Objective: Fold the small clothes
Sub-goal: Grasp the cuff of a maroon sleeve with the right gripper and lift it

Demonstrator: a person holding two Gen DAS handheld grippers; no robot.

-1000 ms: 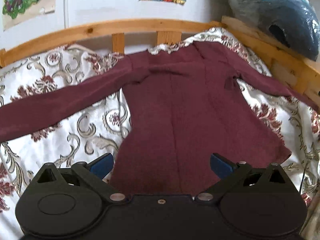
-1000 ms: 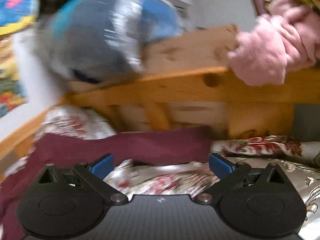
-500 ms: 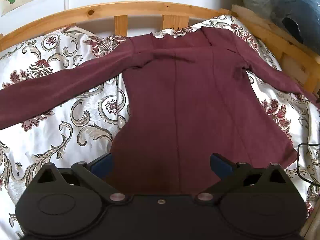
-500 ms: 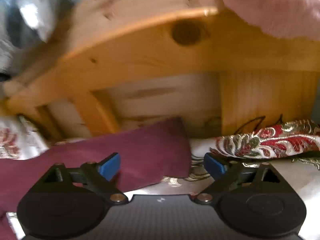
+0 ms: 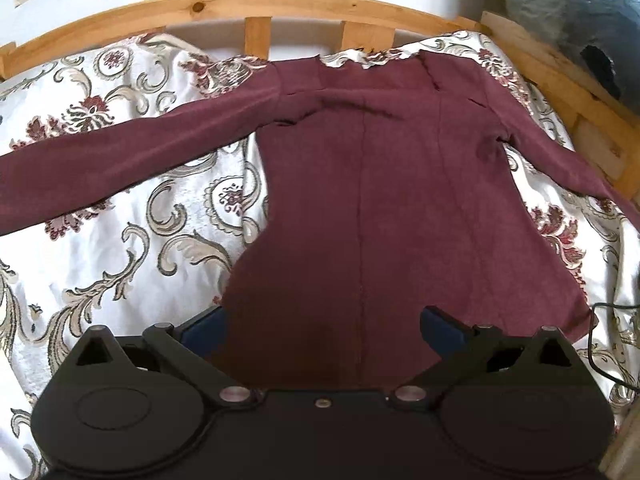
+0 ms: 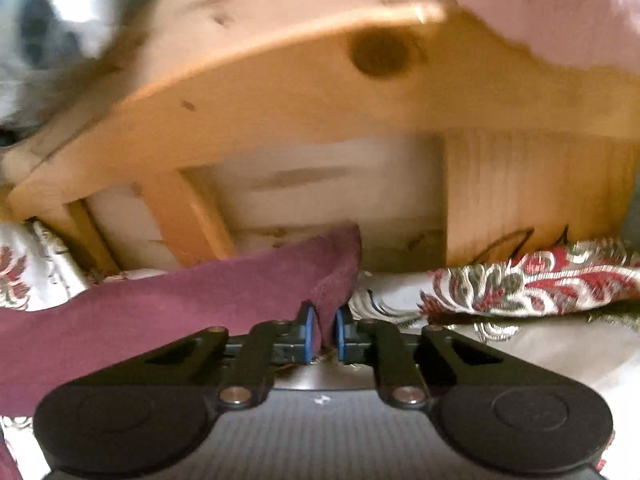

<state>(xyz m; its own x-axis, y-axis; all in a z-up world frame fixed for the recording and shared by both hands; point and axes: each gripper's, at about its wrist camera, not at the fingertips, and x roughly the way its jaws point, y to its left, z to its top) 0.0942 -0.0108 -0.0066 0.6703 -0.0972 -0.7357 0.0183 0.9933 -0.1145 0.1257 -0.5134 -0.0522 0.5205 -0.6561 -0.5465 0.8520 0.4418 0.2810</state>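
A maroon long-sleeved top (image 5: 380,200) lies flat on a floral bedspread (image 5: 120,248), sleeves spread to both sides. My left gripper (image 5: 322,326) is open over the hem, its blue pads on either side of the lower body. In the right wrist view my right gripper (image 6: 322,334) is shut on the cuff end of the right sleeve (image 6: 200,300), right by the wooden bed frame (image 6: 320,92).
A wooden bed rail (image 5: 260,4) curves along the far edge. A plastic-wrapped bundle (image 5: 580,20) sits at the far right corner. A pink fluffy item (image 6: 560,8) hangs over the frame. A black cable (image 5: 612,344) lies at the right edge.
My right gripper has moved in to the sleeve cuff and closed on it. My left gripper has tilted down over the hem and stays open.
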